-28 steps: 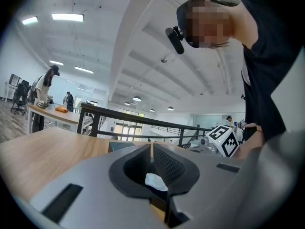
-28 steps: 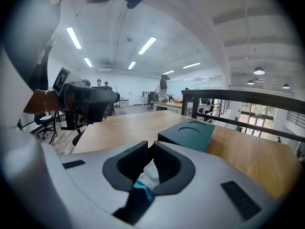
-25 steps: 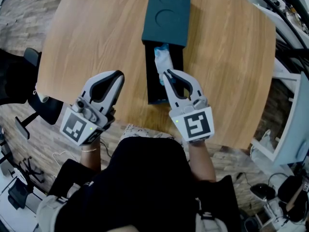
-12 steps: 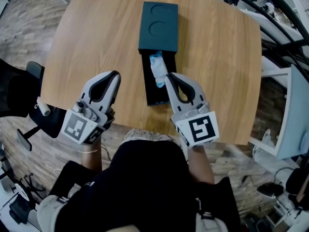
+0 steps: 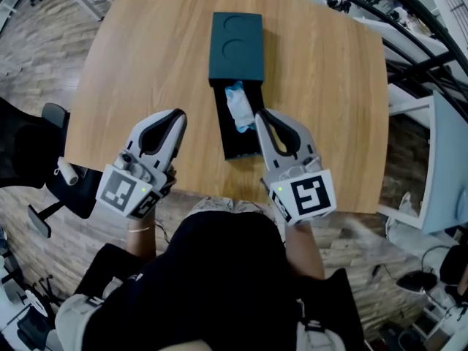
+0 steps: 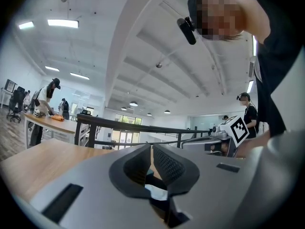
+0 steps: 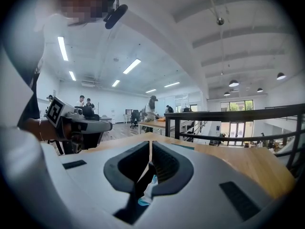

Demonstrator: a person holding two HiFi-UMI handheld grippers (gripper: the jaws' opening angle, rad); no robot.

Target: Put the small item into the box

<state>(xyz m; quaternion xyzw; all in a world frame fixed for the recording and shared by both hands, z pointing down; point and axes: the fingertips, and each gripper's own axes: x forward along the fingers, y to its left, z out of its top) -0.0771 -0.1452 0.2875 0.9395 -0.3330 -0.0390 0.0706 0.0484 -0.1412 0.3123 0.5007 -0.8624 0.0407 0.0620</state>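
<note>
A wooden table (image 5: 131, 64) stands on plank flooring (image 5: 40, 28), a black chair (image 5: 33, 148) beside it.

The box (image 5: 235, 46) is lying on the bench (image 5: 131, 64), nearer its far edge, with its drawer (image 5: 232, 143) sticking out toward the person. The small item (image 5: 239, 107) is lying in the drawer's far end, just in front of the box's shell. The left gripper (image 5: 178, 114) is being held over the bench left of the drawer, apart from it. The right gripper (image 5: 262, 114) is sitting just beside the drawer's right wall. A chair (image 5: 55, 119) is standing on the floor left of the bench.
</note>
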